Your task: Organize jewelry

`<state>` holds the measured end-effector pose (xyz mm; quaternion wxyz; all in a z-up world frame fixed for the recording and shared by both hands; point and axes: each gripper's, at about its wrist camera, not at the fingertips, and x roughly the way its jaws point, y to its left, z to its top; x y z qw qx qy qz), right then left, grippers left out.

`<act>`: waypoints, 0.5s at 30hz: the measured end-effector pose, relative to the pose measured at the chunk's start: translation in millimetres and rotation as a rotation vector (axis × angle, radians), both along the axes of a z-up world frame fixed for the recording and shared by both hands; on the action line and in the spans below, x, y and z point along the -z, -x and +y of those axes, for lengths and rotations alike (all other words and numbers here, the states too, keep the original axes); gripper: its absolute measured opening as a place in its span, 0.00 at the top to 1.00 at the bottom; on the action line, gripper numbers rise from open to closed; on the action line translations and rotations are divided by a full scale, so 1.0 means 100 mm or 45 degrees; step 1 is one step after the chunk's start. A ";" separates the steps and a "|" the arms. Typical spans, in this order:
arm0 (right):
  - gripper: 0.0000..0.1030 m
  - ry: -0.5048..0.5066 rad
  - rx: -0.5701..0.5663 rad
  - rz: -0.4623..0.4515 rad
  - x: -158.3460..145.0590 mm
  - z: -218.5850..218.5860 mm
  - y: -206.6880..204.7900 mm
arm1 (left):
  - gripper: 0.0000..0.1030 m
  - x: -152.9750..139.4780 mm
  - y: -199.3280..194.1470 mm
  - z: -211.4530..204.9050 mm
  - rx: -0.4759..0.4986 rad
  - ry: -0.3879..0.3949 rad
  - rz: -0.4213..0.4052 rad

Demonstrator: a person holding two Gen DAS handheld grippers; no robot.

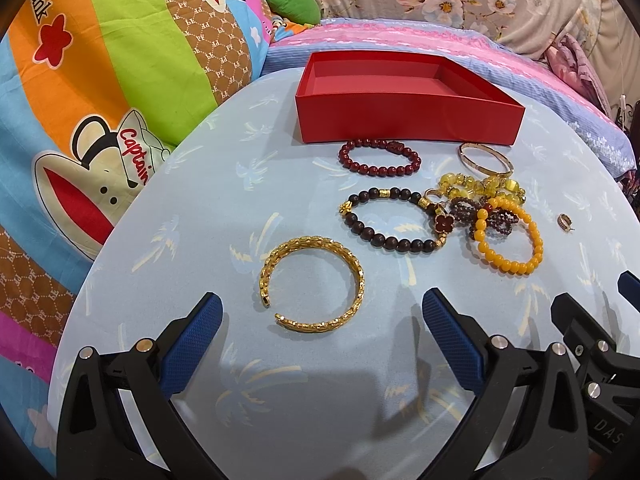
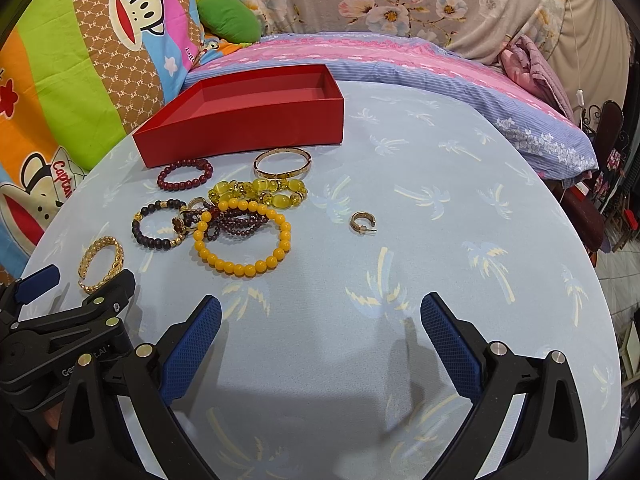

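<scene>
An empty red box (image 1: 404,120) (image 2: 248,128) stands at the back of a round table. In front of it lie a dark red bead bracelet (image 1: 380,158), a thin gold bangle (image 1: 486,158), a dark bead bracelet (image 1: 390,218), a tangled pile with a yellow bead bracelet (image 1: 508,240) (image 2: 242,242), and a small gold hoop earring (image 2: 362,222). A gold open cuff (image 1: 312,284) (image 2: 100,264) lies nearest. My left gripper (image 1: 322,308) is open and empty, just short of the cuff. My right gripper (image 2: 320,312) is open and empty, over bare cloth.
The table (image 2: 440,184) has a light blue palm-print cloth. A cartoon-print quilt (image 1: 100,100) lies left and a bed with pink and blue bedding (image 2: 400,60) lies behind. The table's right edge drops to the floor.
</scene>
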<state>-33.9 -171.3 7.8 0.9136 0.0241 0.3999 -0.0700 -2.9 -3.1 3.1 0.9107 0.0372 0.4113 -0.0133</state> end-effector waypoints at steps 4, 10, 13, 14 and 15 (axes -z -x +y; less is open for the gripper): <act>0.06 -0.005 0.001 -0.001 0.00 -0.01 0.00 | 0.07 0.00 0.00 0.01 -0.003 0.008 -0.001; 0.06 -0.027 0.012 0.004 0.01 -0.06 0.02 | 0.07 -0.01 0.05 0.22 -0.038 0.108 0.004; 0.06 -0.036 0.017 0.015 0.03 -0.09 0.04 | 0.07 0.00 0.05 0.36 -0.062 0.119 0.035; 0.06 -0.037 0.017 0.018 0.03 -0.09 0.04 | 0.07 0.00 0.05 0.39 -0.070 0.124 0.044; 0.06 -0.037 0.017 0.022 0.03 -0.09 0.03 | 0.07 0.01 0.05 0.43 -0.077 0.130 0.052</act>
